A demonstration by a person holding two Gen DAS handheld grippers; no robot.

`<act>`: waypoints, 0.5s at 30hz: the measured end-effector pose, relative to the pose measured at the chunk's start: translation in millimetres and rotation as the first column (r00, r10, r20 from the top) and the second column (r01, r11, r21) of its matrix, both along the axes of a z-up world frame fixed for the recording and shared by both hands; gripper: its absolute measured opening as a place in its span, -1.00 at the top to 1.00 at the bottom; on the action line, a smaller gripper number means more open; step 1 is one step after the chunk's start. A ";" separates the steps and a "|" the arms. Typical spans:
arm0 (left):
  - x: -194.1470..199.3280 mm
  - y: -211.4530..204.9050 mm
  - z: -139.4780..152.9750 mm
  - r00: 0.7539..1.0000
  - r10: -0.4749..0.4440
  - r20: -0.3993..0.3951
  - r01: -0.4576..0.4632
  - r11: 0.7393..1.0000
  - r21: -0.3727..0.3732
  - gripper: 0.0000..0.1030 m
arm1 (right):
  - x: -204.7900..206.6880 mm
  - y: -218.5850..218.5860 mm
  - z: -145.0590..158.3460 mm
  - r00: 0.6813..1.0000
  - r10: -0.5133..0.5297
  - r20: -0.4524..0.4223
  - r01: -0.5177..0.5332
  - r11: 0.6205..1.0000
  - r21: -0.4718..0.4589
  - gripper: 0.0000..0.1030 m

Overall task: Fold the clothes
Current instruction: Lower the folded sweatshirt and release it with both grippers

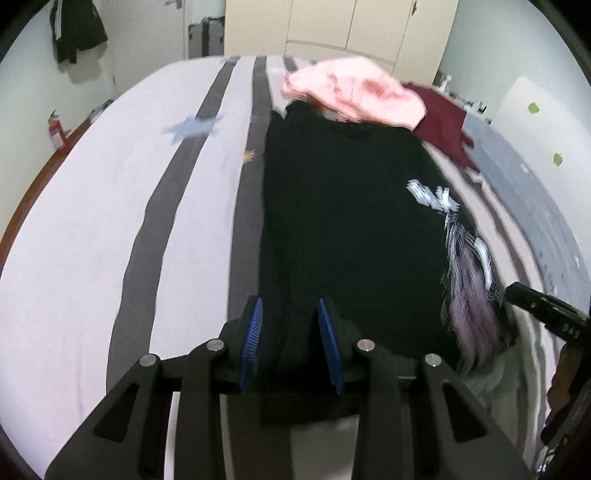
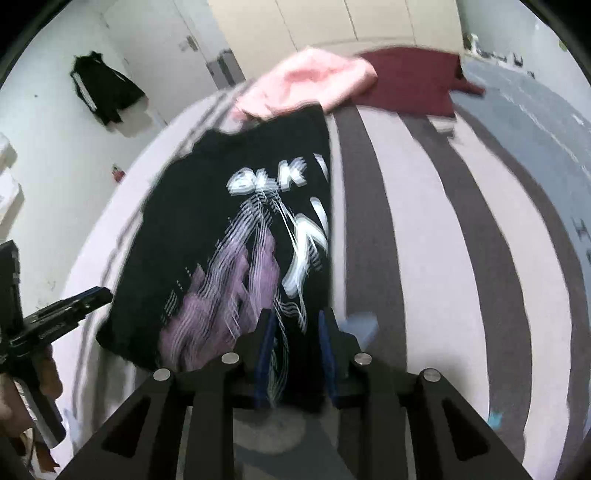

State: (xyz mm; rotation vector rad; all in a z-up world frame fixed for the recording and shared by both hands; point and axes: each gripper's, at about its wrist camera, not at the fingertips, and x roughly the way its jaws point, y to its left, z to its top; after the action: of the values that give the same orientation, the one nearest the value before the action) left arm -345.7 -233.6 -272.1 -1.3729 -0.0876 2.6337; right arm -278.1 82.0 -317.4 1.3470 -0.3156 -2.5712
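**On the bed: black shirt pinched at both near corners**

Nearest the lenses, blue-padded jaws. Left gripper (image 1: 290, 343) pinching the near hem of the black T-shirt (image 1: 343, 229), dark cloth bunched between the pads and running back under the frame. Right gripper (image 2: 297, 354) likewise clamped on the same hem, at the printed side, white and purple lines of the graphic (image 2: 258, 258) caught right between its pads. Neither pair spread, neither pressed fully together: a layer of fabric filling each gap. Each gripper visible at the edge of the other's view, so both holds at the near edge, one toward each corner.

Probably held this way to carry the hem as one straight line: two matched pinches keeping the edge taut and level, ready to be lifted and laid toward the collar for a fold. Shirt body narrow, sides seemingly already turned in, though blurred; hard to be sure. Far end of the shirt lying flat on the bed.

Just past the collar, touching or overlapping it, a crumpled pink garment (image 1: 351, 96), and beside that a maroon one (image 2: 410, 81), likely waiting their turn.

Underneath, a bed sheet (image 1: 110, 221) in pale lilac with broad grey stripes and a blue star print, smooth enough for folding. Beyond the bed, cream wardrobe doors (image 1: 351, 26), white walls, and a dark jacket (image 2: 103, 92) hanging on the left.
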 end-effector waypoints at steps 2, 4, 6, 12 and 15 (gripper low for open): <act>-19.6 7.0 4.8 1.000 -0.011 -0.028 0.011 1.000 0.001 0.42 | -19.6 -7.2 5.5 1.000 0.008 -0.029 -0.008 1.000 -0.005 0.57; -42.7 13.7 6.0 0.999 -0.018 -0.052 0.018 1.000 0.001 0.42 | -39.6 -14.3 9.9 0.998 0.017 -0.054 -0.017 1.000 -0.006 0.57; -65.1 19.5 4.9 0.997 -0.021 -0.069 0.021 1.000 0.001 0.42 | -63.9 -22.2 12.9 0.997 0.029 -0.076 -0.030 1.000 -0.004 0.57; -107.7 24.9 -22.0 0.999 0.016 -0.042 -0.016 1.000 -0.016 0.42 | -119.6 -42.6 2.0 0.995 0.053 -0.080 -0.053 0.999 0.002 0.57; -109.3 21.8 -41.8 0.999 0.021 -0.027 -0.022 0.999 -0.026 0.42 | -130.9 -45.8 -20.3 0.998 0.049 -0.037 -0.048 0.999 0.020 0.57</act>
State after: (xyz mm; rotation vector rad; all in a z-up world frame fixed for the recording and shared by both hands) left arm -455.0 -211.8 -313.9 -1.3521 -0.0651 2.6796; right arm -409.0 36.2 -337.7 1.2947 -0.2495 -2.5622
